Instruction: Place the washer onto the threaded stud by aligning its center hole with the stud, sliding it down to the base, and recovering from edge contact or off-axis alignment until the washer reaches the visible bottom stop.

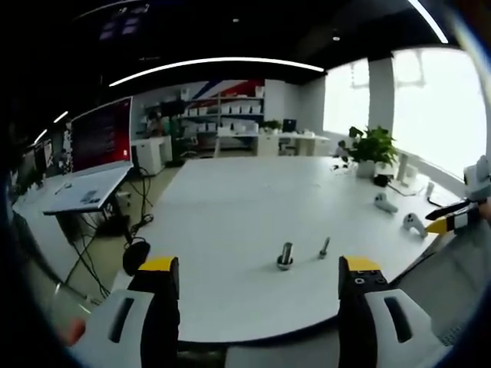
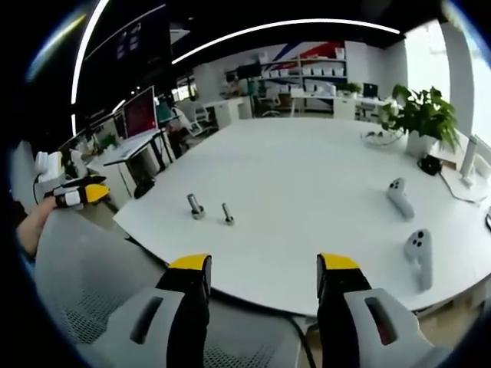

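Note:
Two small metal pieces stand upright on the white table [image 1: 230,207]. The larger is a threaded stud [image 1: 285,255] [image 2: 196,206] with a wider base. A thinner bolt [image 1: 324,248] [image 2: 228,214] stands close beside it. I cannot make out a separate washer at this distance. My left gripper [image 1: 259,268] is open with nothing between its jaws, held back from the table's near edge. My right gripper [image 2: 264,264] is also open with nothing in it, off the table edge [image 2: 253,284]. Each gripper appears in the other's view, the left gripper [image 2: 77,192] and the right gripper [image 1: 454,218].
Two white hand controllers [image 2: 399,198] [image 2: 418,257] lie on the table's right side, near a potted plant [image 2: 422,115] and cables. A grey mesh chair [image 2: 84,268] stands between me and the table. Desks, a monitor [image 1: 101,134] and shelves are beyond.

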Tool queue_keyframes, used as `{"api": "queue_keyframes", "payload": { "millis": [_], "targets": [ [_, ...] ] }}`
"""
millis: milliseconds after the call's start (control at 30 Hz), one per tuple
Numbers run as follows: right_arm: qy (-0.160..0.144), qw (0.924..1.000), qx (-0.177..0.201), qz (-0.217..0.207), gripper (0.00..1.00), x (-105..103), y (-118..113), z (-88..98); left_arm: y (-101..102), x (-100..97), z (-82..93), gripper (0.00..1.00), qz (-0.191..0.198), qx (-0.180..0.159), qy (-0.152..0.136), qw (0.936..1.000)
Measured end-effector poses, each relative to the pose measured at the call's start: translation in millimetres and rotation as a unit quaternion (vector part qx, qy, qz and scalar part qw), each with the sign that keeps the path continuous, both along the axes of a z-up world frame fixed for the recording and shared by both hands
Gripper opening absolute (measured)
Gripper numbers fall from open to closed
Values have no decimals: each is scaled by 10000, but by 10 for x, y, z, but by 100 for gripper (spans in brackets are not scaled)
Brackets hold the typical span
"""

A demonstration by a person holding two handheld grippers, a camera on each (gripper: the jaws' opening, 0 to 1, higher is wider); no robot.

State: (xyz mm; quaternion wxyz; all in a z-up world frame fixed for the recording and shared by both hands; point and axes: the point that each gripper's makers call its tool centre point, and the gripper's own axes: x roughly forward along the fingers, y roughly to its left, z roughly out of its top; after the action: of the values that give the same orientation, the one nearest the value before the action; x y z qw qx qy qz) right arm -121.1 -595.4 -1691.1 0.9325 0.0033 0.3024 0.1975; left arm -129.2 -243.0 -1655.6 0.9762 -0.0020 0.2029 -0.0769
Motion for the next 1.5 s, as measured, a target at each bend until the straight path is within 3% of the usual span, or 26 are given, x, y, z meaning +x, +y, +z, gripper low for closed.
{"api": "queue_keyframes", "payload": {
  "millis": [400,1500],
  "targets": [
    [63,9999,88,-10,55,-30,26,-10,-27,-36,-82,77,-108,-111,245,9996],
    [126,9999,105,1,53,-30,32,-21,-19,-54,-109,74,-37,-201,365,9991]
  ]
}}
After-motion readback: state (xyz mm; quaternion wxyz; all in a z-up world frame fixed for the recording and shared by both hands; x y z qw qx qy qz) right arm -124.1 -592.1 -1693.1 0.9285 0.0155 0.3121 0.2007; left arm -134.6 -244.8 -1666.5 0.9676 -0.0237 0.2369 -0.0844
